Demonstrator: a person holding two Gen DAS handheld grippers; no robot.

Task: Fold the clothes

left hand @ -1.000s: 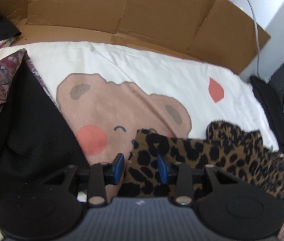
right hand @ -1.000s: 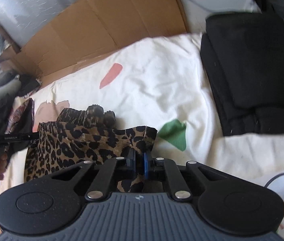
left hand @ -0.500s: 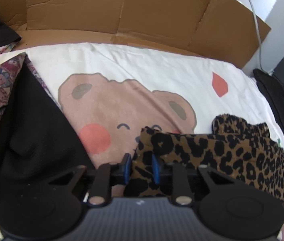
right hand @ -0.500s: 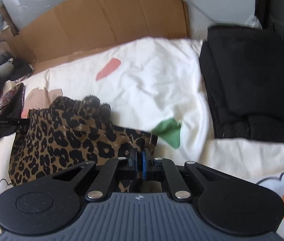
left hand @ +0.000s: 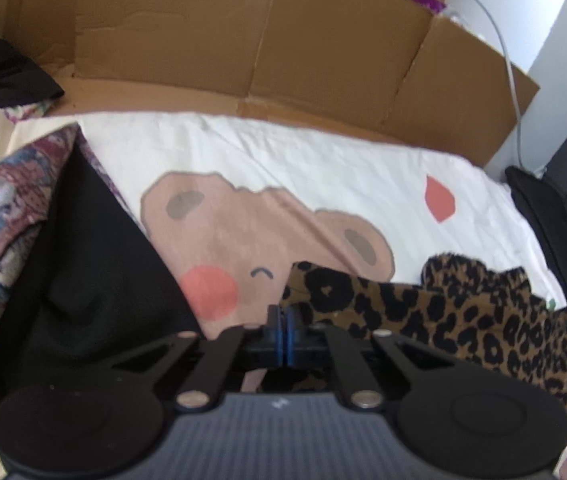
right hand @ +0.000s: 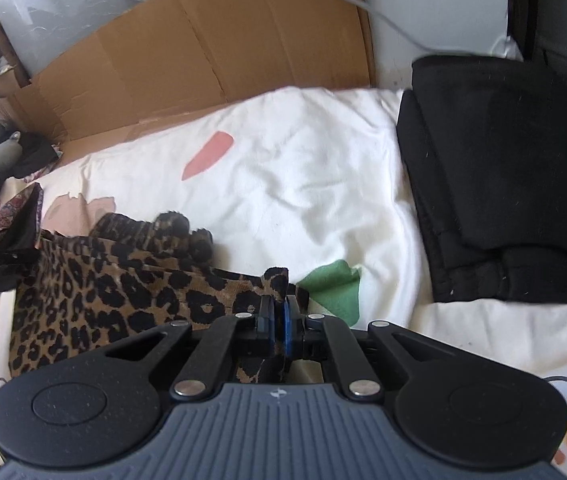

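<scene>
Leopard cloth (left hand: 455, 320) is soft, light and floppy, lying on the bear sheet (left hand: 283, 168). Your left claw (left hand: 283, 330) and right claw (right hand: 277, 326) each pinch a near corner, so lift them together. You have open sheet at 12 o'clock, with black clothes (right hand: 503, 184) at 2 o'clock.
</scene>
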